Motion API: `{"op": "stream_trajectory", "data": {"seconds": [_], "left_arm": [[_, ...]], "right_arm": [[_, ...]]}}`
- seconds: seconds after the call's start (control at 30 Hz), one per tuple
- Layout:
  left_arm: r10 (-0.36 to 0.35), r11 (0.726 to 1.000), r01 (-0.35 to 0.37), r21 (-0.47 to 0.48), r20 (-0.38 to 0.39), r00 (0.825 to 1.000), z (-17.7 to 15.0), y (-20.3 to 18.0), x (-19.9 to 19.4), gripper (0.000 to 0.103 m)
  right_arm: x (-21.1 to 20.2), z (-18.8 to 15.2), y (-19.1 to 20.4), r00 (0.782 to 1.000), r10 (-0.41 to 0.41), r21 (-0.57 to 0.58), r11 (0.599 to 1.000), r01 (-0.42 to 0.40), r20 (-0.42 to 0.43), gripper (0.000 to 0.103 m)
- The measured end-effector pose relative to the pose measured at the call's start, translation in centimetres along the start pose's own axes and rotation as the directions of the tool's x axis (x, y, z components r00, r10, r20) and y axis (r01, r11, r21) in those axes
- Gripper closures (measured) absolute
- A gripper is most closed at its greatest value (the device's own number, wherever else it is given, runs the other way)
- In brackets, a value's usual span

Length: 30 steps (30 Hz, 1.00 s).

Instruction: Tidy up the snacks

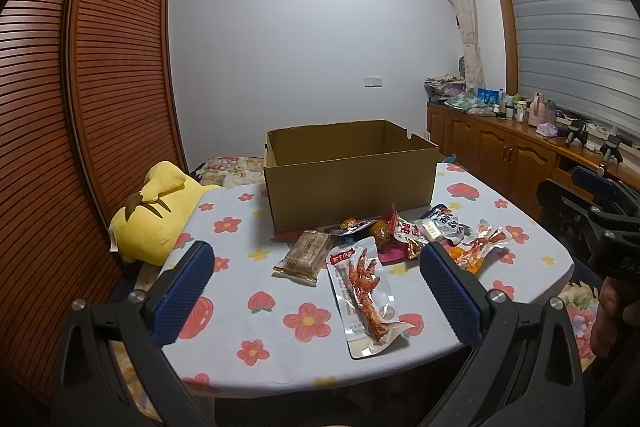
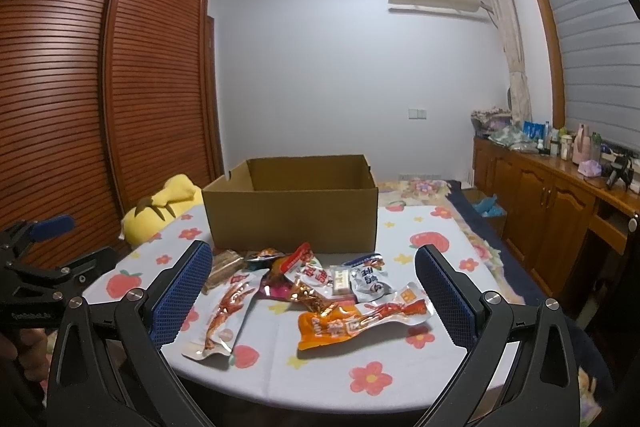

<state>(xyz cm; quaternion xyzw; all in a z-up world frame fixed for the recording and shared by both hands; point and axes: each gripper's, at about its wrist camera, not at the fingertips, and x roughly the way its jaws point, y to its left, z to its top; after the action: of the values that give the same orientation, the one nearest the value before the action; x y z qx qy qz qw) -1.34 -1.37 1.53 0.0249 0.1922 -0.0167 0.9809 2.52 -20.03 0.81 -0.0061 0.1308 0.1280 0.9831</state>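
An open, empty-looking cardboard box [image 1: 350, 183] [image 2: 292, 211] stands at the back of the flower-print table [image 1: 248, 355] [image 2: 360, 383]. Several snack packets lie in front of it: a chicken-foot pack [image 1: 362, 291] [image 2: 224, 311], a brown cracker pack [image 1: 306, 255] [image 2: 224, 265], an orange pack [image 2: 340, 325], a silver pouch [image 1: 446, 225] [image 2: 370, 277]. My left gripper [image 1: 316, 291] is open above the table's front, empty, over the chicken-foot pack. My right gripper [image 2: 314, 293] is open and empty, framing the snack pile. The right gripper also shows in the left wrist view [image 1: 592, 215].
A yellow plush toy [image 1: 156, 215] [image 2: 164, 207] lies at the table's left edge. A slatted wooden wardrobe [image 1: 80, 87] stands on the left. A wooden cabinet with bottles [image 2: 560, 195] runs along the right wall under the window.
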Motion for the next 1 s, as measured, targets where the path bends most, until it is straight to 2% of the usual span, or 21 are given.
{"op": "stream_trajectory", "data": {"seconds": [0.63, 1.0], "left_arm": [[0.0, 1.0, 0.0, -0.001, -0.003, 1.0, -0.1, -0.2, -0.1, 0.0], [-0.027, 0.999, 0.026, -0.025, -0.071, 0.997, -1.8, 0.7, 2.4, 0.0]], "right_arm": [[0.1, -0.1, -0.1, 1.0, -0.002, 0.001, 1.0, 0.002, 0.001, 0.0], [1.1, -1.4, -0.9, 0.999, -0.003, 0.001, 1.0, 0.003, -0.035, 0.0]]}}
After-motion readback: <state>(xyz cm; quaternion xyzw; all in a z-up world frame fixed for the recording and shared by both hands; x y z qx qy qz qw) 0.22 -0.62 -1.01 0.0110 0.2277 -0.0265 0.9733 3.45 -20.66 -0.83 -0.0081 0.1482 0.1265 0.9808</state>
